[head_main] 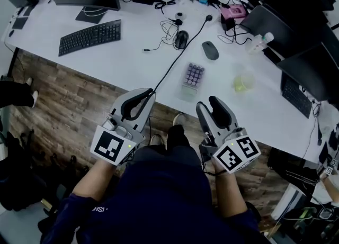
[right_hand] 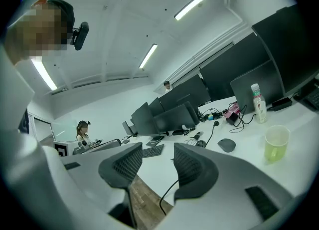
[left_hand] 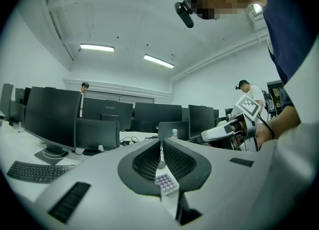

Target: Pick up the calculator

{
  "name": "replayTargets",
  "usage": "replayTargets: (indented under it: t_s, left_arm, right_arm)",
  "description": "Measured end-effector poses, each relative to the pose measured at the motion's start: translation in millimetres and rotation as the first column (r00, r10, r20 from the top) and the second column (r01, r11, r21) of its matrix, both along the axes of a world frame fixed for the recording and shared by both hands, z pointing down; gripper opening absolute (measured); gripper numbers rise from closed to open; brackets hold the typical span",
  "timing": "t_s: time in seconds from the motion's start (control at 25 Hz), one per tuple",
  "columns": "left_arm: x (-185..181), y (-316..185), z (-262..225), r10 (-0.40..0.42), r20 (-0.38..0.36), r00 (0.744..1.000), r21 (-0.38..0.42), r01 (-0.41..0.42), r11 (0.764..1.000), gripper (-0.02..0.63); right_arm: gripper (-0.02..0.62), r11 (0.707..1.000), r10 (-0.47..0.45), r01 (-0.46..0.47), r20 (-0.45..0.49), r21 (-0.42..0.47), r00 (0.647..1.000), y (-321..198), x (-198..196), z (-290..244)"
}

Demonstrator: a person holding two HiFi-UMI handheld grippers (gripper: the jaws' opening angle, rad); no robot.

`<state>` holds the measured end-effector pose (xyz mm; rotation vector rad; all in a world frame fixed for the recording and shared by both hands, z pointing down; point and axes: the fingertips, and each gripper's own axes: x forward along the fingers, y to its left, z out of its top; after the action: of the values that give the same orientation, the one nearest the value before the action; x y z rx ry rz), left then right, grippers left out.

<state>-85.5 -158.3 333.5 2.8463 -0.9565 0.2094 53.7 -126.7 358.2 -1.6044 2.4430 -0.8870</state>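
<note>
Calculator (head_main: 194, 75) on desk (head_main: 132, 64), untouched; left gripper (head_main: 150, 93) jaws together, empty; right gripper (head_main: 207, 103) jaws apart, empty

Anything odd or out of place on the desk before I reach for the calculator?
Only one thing: a black cable crosses the desk diagonally and hangs over its front edge, just left of the calculator. It might snag during the reach. The cup stands upright; nothing looks spilled.
</note>
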Motion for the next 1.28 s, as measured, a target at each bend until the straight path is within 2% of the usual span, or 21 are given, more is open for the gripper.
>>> replayTargets:
  t_s: [0.64,1.16,1.28]
  left_arm:
    - [59.6,-68.8,40.2,-0.074,0.081,0.994,-0.071,0.080,0.994,0.041]
    - [88.3,-91.2,78.4,-0.063,0.164,0.984,-0.134,0.085,0.987,0.041]
    - [92.6,-95.2,85.5,-0.049,0.152,0.987,-0.143,0.071,0.987,0.041]
  right_arm:
    - [0.201,0.992,-0.077,0.084,0.079,-0.091,0.994,-68.6,55.8,44.9]
    - [0.201,0.977,-0.071,0.101,0.156,-0.189,0.985,-88.9,79.3,99.3]
    - [0.201,0.971,-0.054,0.091,0.167,-0.219,0.984,-88.4,80.5,112.9]
